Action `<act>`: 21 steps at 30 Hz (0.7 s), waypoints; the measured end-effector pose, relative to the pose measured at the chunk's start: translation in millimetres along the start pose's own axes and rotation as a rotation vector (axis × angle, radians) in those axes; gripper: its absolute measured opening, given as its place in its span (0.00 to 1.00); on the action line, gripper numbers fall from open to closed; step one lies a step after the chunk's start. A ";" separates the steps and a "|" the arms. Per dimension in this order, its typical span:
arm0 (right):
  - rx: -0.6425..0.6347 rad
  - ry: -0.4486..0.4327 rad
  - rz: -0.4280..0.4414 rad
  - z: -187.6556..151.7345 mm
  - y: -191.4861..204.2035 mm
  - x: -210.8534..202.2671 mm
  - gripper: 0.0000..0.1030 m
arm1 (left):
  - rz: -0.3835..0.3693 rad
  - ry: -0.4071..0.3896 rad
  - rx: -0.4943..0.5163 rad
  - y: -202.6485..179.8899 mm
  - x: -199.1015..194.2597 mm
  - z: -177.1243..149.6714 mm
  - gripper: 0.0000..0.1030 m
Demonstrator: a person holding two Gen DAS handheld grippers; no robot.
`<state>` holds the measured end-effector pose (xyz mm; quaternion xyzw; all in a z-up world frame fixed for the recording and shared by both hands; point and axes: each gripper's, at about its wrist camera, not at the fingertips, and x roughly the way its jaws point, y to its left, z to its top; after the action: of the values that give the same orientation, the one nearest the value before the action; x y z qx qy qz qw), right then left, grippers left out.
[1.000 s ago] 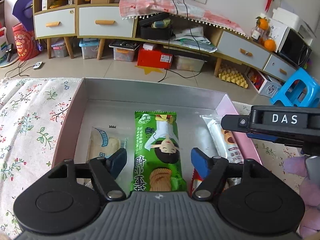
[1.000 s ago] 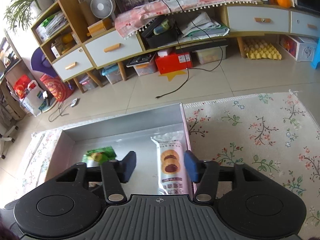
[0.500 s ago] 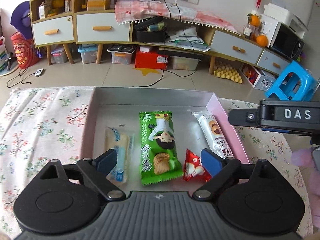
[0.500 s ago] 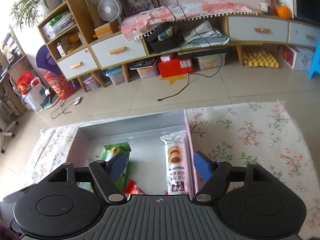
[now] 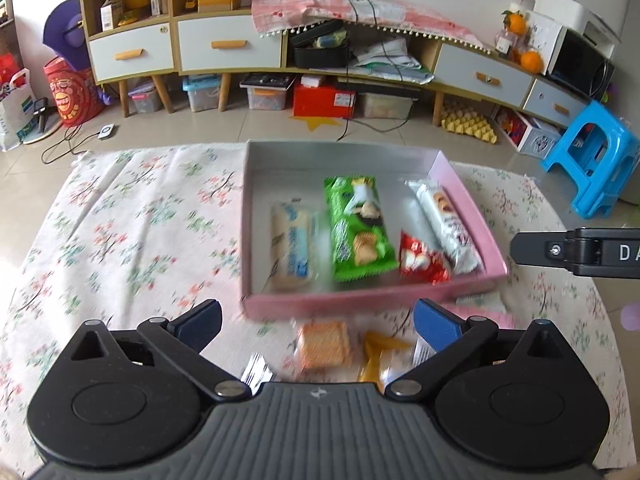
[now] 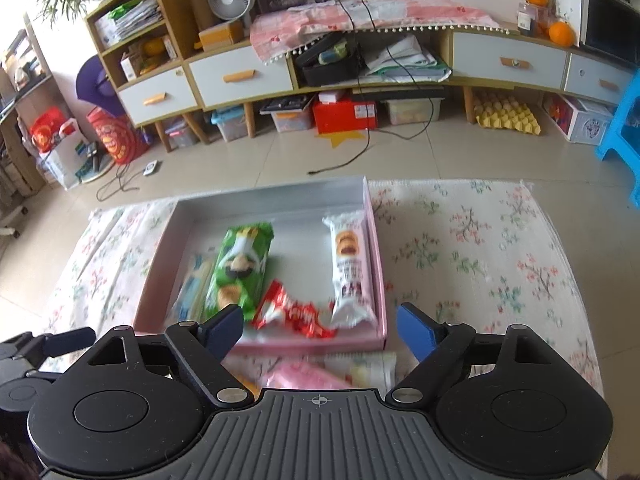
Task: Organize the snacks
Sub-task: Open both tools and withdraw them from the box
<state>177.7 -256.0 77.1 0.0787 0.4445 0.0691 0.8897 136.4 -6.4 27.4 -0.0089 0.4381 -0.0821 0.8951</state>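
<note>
A pink box [image 5: 360, 302] [image 6: 312, 344] on the floral cloth holds several snack packs: a pale blue-and-cream one [image 5: 291, 252], a green one [image 5: 358, 228] [image 6: 240, 268], a red one [image 5: 422, 258] [image 6: 290, 314] and a white one with a brown cookie picture [image 5: 446, 226] [image 6: 350, 264]. Loose snacks lie in front of the box: a square orange cracker pack [image 5: 323, 344], a yellow pack [image 5: 380, 354], a pink pack [image 6: 304, 376]. My left gripper [image 5: 316, 322] hangs above these, jaws still opening, nothing between them. My right gripper [image 6: 320, 330] is also opening and empty.
The floral cloth [image 5: 132, 232] [image 6: 472, 248] spreads wide to both sides of the box. The right gripper's side [image 5: 580, 252] shows at the left view's right edge. Beyond lie a tiled floor, a low cabinet [image 5: 224, 48] and a blue stool [image 5: 596, 160].
Both grippers have pulled back and up from inside the box and spread their jaws wider. The whole box and the loose snacks in front of it have come into view.
</note>
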 end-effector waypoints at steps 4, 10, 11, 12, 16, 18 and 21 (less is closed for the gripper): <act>-0.011 0.018 -0.008 -14.4 3.7 -10.4 0.83 | 0.014 0.024 -0.018 5.9 -8.5 -12.6 0.99; 0.002 0.046 -0.007 -38.5 4.4 -17.0 0.83 | -0.002 0.036 -0.067 10.8 -15.6 -28.8 0.99; 0.012 0.050 -0.008 -43.6 3.3 -16.7 0.83 | -0.009 0.033 -0.074 12.0 -17.3 -33.8 0.99; 0.028 0.055 -0.008 -48.7 0.8 -15.4 0.83 | -0.018 0.028 -0.082 12.4 -17.2 -36.8 0.99; 0.112 0.144 -0.014 -67.0 -10.4 0.0 0.83 | -0.026 0.052 -0.118 11.8 -13.5 -46.7 0.99; 0.143 0.199 -0.037 -70.5 -14.9 9.7 0.83 | -0.055 0.061 -0.130 8.5 -9.8 -46.7 0.97; 0.186 0.215 -0.037 -72.9 -22.8 18.4 0.83 | -0.104 0.070 -0.171 4.2 -2.1 -45.5 0.88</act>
<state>131.4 -269.0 14.9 0.1450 0.5431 0.0193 0.8268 99.9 0.7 0.6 -0.1052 0.4736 -0.0910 0.8697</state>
